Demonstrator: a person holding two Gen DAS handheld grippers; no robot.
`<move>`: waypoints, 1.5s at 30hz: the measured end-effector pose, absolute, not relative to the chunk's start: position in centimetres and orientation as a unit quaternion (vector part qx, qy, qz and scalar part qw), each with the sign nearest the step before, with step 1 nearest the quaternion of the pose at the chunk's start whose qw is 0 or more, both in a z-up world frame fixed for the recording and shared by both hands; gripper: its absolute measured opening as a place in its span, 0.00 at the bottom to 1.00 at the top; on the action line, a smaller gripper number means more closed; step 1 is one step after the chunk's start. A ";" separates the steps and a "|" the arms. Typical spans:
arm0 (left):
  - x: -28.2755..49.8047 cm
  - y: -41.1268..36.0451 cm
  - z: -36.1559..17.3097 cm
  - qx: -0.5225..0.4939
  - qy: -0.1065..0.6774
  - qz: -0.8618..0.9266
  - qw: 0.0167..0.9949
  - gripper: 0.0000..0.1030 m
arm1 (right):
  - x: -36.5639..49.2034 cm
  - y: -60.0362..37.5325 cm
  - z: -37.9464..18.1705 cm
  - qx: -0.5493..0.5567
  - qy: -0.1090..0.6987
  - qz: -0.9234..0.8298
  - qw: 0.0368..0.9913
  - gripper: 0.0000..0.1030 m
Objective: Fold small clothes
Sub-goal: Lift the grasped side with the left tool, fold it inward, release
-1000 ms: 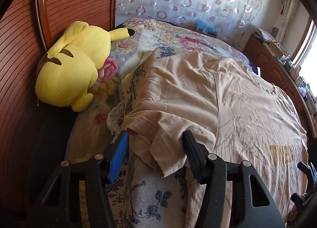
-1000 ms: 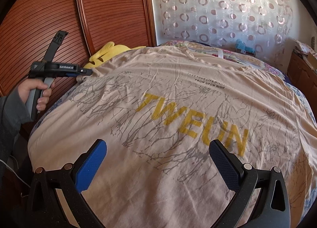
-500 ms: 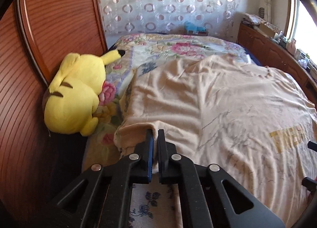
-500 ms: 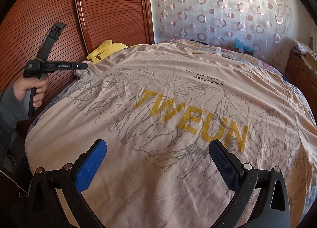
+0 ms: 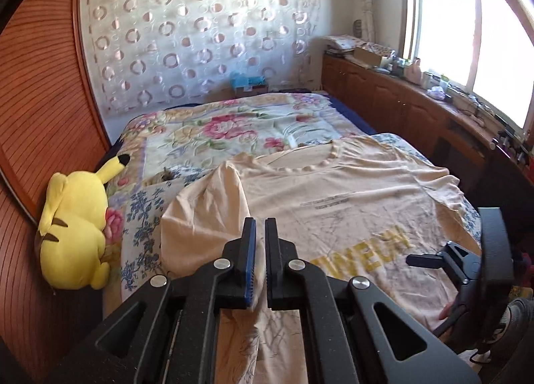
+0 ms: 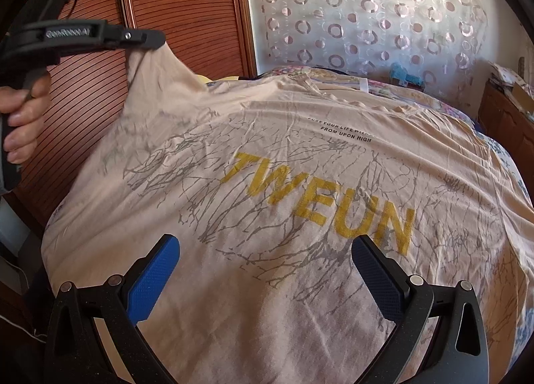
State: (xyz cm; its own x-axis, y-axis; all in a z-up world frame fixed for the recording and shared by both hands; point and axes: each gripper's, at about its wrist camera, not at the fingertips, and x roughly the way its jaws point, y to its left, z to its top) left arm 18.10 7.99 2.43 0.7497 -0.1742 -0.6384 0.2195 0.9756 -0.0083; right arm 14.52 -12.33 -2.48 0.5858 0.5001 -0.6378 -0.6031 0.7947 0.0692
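Observation:
A beige T-shirt [image 6: 300, 157] with yellow letters and grey branch print lies spread on the bed, neck towards the far wall. My left gripper [image 5: 260, 227] is shut on the shirt's left sleeve [image 5: 213, 213] and holds it lifted off the bed; it also shows in the right wrist view [image 6: 157, 38] with the sleeve hanging from it. My right gripper [image 6: 267, 267] is open and empty, low over the shirt's lower part, and shows in the left wrist view [image 5: 414, 258].
A yellow plush toy [image 5: 73, 233] lies at the bed's left edge against the wooden wardrobe [image 5: 36, 117]. A floral bedspread [image 5: 233, 127] covers the far bed. A wooden cabinet [image 5: 417, 107] with clutter runs along the right under the window.
My left gripper closed on the sleeve, then lifted it up and swung towards the shirt's middle. The right gripper has stayed open in place.

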 end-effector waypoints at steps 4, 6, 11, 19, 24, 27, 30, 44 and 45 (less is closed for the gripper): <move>17.4 8.3 2.6 0.043 0.332 -0.096 0.938 0.43 | 14.5 -12.6 -2.4 -0.074 0.332 0.313 0.887 1.00; 17.5 9.1 2.1 0.038 0.339 -0.094 0.935 0.48 | 14.6 -12.8 -2.3 -0.071 0.332 0.314 0.887 1.00; 18.6 11.9 -2.0 0.026 0.381 -0.055 0.922 0.62 | 14.8 -13.0 -2.3 -0.067 0.335 0.314 0.886 1.00; 20.5 14.2 -8.7 -0.031 0.439 -0.040 0.897 0.52 | 14.8 -12.9 -2.3 -0.068 0.336 0.315 0.885 1.00; 20.7 13.7 -9.5 -0.021 0.446 -0.037 0.894 0.12 | 14.8 -12.9 -2.3 -0.068 0.336 0.314 0.885 1.00; 20.7 13.5 -8.7 -0.015 0.442 -0.039 0.896 0.03 | 14.8 -12.9 -2.3 -0.068 0.336 0.315 0.885 1.00; 20.8 12.4 -6.3 -0.012 0.418 -0.052 0.907 0.03 | 14.9 -12.9 -2.3 -0.068 0.337 0.315 0.885 1.00; 25.5 0.2 2.6 0.044 0.367 -0.174 0.913 0.03 | 16.9 -19.7 0.4 -0.024 0.310 0.276 0.909 1.00; 25.9 -0.3 2.7 0.049 0.367 -0.176 0.912 0.03 | 17.1 -20.3 0.6 -0.024 0.309 0.270 0.912 1.00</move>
